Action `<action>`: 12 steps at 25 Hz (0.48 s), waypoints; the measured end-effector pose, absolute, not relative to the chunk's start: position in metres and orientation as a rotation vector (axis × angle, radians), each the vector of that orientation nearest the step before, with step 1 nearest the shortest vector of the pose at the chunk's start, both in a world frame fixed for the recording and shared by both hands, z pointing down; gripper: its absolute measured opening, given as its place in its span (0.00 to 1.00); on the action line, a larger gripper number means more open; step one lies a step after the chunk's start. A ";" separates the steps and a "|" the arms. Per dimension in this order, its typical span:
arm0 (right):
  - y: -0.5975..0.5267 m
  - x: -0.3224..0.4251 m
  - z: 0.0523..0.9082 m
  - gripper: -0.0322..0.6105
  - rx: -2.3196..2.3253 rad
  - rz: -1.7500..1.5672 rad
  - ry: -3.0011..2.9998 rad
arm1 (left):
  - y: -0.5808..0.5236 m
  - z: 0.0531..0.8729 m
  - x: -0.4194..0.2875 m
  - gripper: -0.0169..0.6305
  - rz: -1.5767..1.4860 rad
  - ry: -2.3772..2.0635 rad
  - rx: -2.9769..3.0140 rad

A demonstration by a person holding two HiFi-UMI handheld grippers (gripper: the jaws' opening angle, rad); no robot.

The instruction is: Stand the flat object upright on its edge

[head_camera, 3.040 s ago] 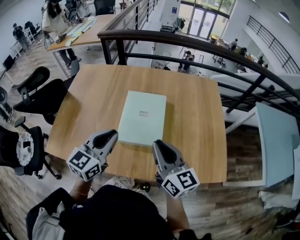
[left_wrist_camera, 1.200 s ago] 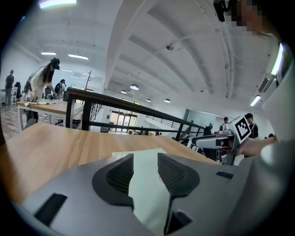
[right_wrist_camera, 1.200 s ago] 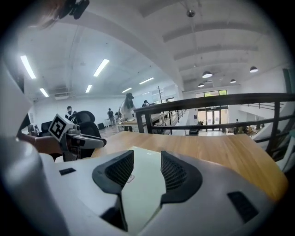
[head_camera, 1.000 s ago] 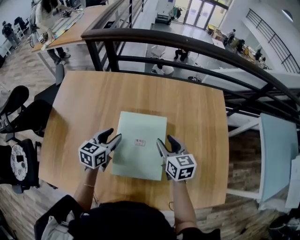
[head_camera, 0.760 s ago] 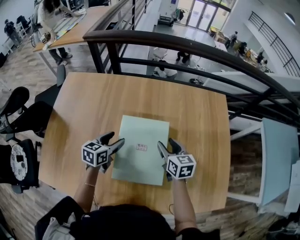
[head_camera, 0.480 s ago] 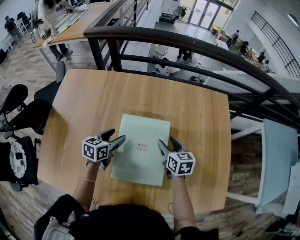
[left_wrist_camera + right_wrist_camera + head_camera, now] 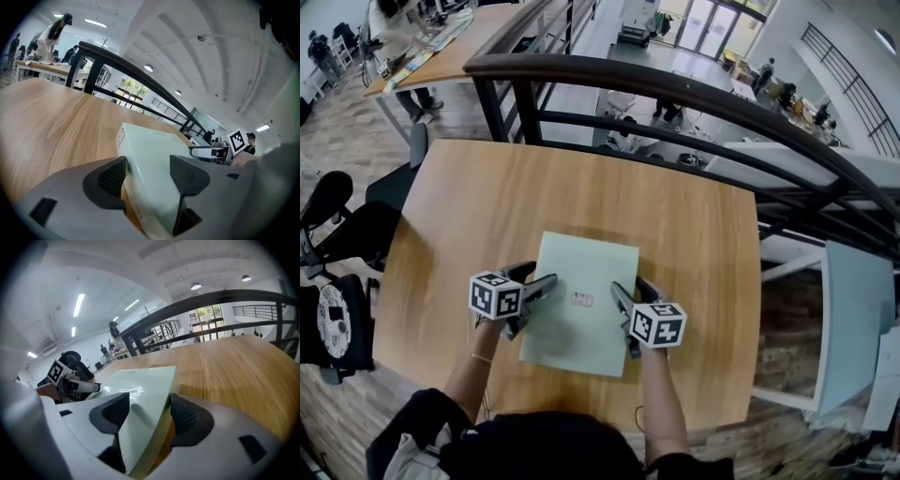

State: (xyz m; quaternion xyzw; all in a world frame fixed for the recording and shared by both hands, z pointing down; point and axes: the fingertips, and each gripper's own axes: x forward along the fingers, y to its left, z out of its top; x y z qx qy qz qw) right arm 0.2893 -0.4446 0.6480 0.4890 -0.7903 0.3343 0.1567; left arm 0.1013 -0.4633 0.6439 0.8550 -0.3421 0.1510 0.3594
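A flat pale green box (image 7: pixel 581 305) with a small label lies on the wooden table (image 7: pixel 487 197). My left gripper (image 7: pixel 539 284) is at the box's left edge and my right gripper (image 7: pixel 623 295) at its right edge. In the left gripper view the box (image 7: pixel 154 150) runs in between the jaws of the left gripper (image 7: pixel 150 173), one pad beside its side face and one over its top. The right gripper view shows the same: the box's edge (image 7: pixel 140 385) sits between the jaws of the right gripper (image 7: pixel 145 413). Both pairs of jaws have just been opening and stand wide.
A black railing (image 7: pixel 675 89) runs along the table's far edge, with a drop to a lower floor behind it. Black office chairs (image 7: pixel 337 216) stand left of the table. A pale blue tabletop (image 7: pixel 853 300) lies to the right. The table's near edge is close under my arms.
Both grippers came forward from the table's near edge and sank onto the box's left and right edges. Their jaws now stand wider around those edges. The box has stayed flat.
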 end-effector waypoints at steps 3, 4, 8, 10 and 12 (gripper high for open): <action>-0.446 0.292 0.648 0.46 1.418 0.968 -2.260 | -0.464 0.644 0.104 0.46 0.397 -0.896 2.205; -0.446 0.293 0.647 0.46 1.424 0.974 -2.261 | -0.464 0.644 0.105 0.46 0.395 -0.902 2.203; -0.445 0.293 0.644 0.45 1.431 0.995 -2.269 | -0.463 0.642 0.104 0.46 0.394 -0.921 2.212; -0.444 0.293 0.641 0.45 1.439 0.991 -2.271 | -0.463 0.639 0.104 0.46 0.391 -0.930 2.216; -0.444 0.293 0.637 0.45 1.449 0.985 -2.278 | -0.463 0.635 0.104 0.46 0.387 -0.939 2.224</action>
